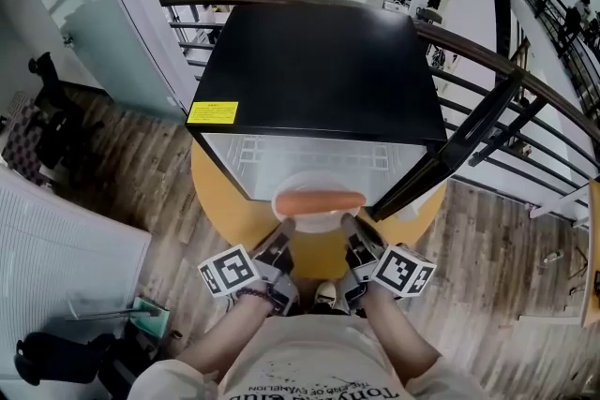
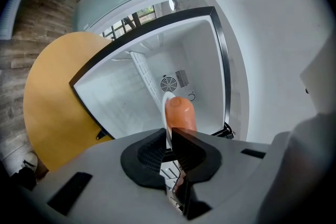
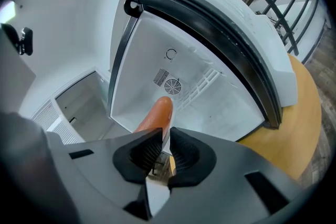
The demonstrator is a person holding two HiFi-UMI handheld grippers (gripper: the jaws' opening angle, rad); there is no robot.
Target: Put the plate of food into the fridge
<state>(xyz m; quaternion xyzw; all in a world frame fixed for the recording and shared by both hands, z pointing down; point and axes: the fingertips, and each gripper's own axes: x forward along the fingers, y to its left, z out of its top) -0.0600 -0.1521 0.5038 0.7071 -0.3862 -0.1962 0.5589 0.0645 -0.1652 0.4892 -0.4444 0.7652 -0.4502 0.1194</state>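
Observation:
A white plate (image 1: 317,218) carrying one long orange sausage (image 1: 319,201) hangs level in front of the open black fridge (image 1: 319,61). My left gripper (image 1: 285,228) is shut on the plate's left rim and my right gripper (image 1: 348,224) is shut on its right rim. In the left gripper view the plate's edge (image 2: 167,105) runs out from between the pads, with the sausage (image 2: 181,113) beside it. The right gripper view shows the sausage (image 3: 156,115) ahead of the closed jaws. Behind it lies the white fridge interior (image 3: 210,107), with a round fan vent (image 3: 172,86) on the back wall.
The fridge stands on a round yellow table (image 1: 225,206). Its door (image 3: 231,23) stands open on the right side. A dark railing (image 1: 534,94) runs behind and to the right, with wooden floor (image 1: 141,164) around. An office chair (image 1: 47,98) is at far left.

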